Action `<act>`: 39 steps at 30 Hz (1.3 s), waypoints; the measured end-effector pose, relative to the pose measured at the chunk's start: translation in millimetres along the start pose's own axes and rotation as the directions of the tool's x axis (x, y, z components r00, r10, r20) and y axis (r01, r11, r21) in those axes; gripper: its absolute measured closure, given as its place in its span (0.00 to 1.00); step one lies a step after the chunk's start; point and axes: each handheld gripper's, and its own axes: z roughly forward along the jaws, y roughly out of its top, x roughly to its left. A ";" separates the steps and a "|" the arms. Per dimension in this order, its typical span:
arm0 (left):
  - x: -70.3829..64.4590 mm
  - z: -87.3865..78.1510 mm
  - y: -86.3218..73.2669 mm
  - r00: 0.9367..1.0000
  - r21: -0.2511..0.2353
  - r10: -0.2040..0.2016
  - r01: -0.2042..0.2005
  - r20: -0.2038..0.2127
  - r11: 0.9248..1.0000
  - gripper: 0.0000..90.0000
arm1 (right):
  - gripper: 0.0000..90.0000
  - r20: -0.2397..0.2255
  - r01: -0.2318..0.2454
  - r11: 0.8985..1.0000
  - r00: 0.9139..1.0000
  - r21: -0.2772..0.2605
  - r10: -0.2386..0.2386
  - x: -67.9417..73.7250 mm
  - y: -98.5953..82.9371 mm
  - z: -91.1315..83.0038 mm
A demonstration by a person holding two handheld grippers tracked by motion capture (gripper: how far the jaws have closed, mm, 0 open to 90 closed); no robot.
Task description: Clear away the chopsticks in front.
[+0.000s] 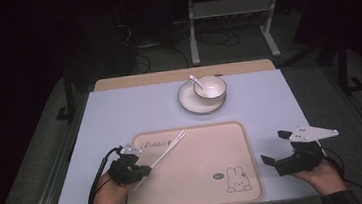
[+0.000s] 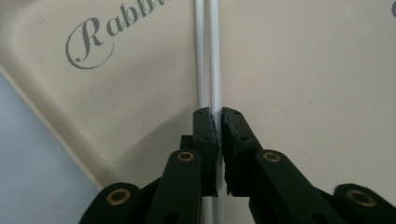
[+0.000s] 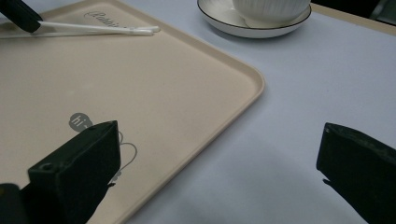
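Table [image 1: 134, 106] covered in a pale blue-white sheet is spreading across the high view, with dark floor and a metal stand showing beyond its far edge. Sitting on the near half of it is a large beige tray [image 1: 201, 180] with rounded corners, carrying the word "Rabbit" in script near its far left corner and a small rabbit drawing near its near right corner. Beyond the tray, toward the far edge of the table and well apart from it, a white saucer [image 1: 189, 103] with a dark rim is holding a white ribbed bowl [image 1: 210, 86], and a white spoon [image 1: 196, 81] is leaning in the bowl with its handle pointing left. At the tray's left edge, a person's left hand [image 1: 108, 189] is gripping the left gripper [image 1: 148, 169], whose two black jaws are pressing together around a pair of white chopsticks [image 1: 168, 151]. The chopsticks are lying side by side, touching, running diagonally from the jaws across the tray's far left corner, with their far tips reaching the printed word. In the left gripper view the jaws are pinching the chopsticks [image 2: 208, 70] near one end, over the beige tray surface. On the right, just off the tray's right edge, the person's right hand [image 1: 322, 176] is holding the right gripper [image 1: 274, 146] above the table sheet, its jaws standing wide apart with nothing between them.
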 end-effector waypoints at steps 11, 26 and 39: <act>-5.9 -4.8 11.3 0.999 -0.051 0.032 -0.031 0.007 0.998 0.96 | 0.00 0.000 0.001 1.000 1.000 0.000 -0.001 -0.1 0.3 0.4; -19.5 40.9 88.6 0.980 -0.100 0.184 -0.176 0.080 0.979 1.00 | 0.00 -0.003 0.006 1.000 1.000 0.006 -0.006 1.6 1.3 1.8; -4.1 90.9 119.2 0.985 -0.061 0.161 -0.157 0.065 0.986 1.00 | 0.00 0.000 0.001 1.000 1.000 0.000 -0.001 -2.2 -0.8 -0.4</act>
